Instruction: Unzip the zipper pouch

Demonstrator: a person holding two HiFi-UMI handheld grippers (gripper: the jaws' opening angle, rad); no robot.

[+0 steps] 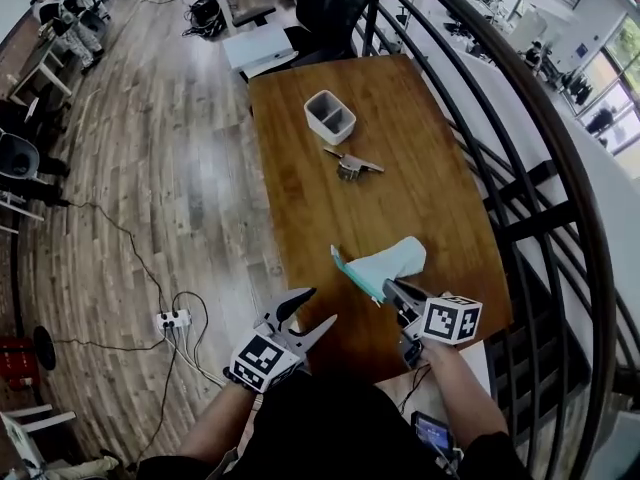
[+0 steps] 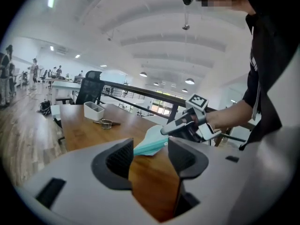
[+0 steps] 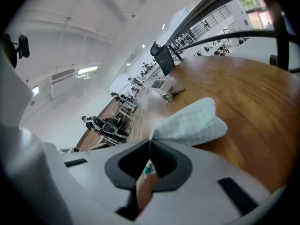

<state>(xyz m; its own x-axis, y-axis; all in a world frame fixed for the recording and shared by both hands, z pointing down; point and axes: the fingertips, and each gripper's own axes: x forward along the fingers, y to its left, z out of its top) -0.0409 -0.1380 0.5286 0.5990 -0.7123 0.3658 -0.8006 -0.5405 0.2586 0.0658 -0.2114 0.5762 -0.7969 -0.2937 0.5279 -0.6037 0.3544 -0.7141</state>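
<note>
The soft, pale-mint fabric zipper pouch (image 1: 392,261) (flat, faintly checked) is held over the smooth wooden table (image 1: 420,158), one edge pinched between the right gripper's (image 1: 390,290) closed jaws. The left gripper's (image 1: 320,306) jaws stand apart and empty, near the pouch's teal end.

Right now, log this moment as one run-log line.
right tool: shut on zipper pouch edge | left tool: open, empty, short of pouch | zipper: state not visible | table: under pouch

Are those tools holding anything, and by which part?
The right tool is shut on the pouch, gripping the near end of its teal edge. The left tool holds nothing.
</note>
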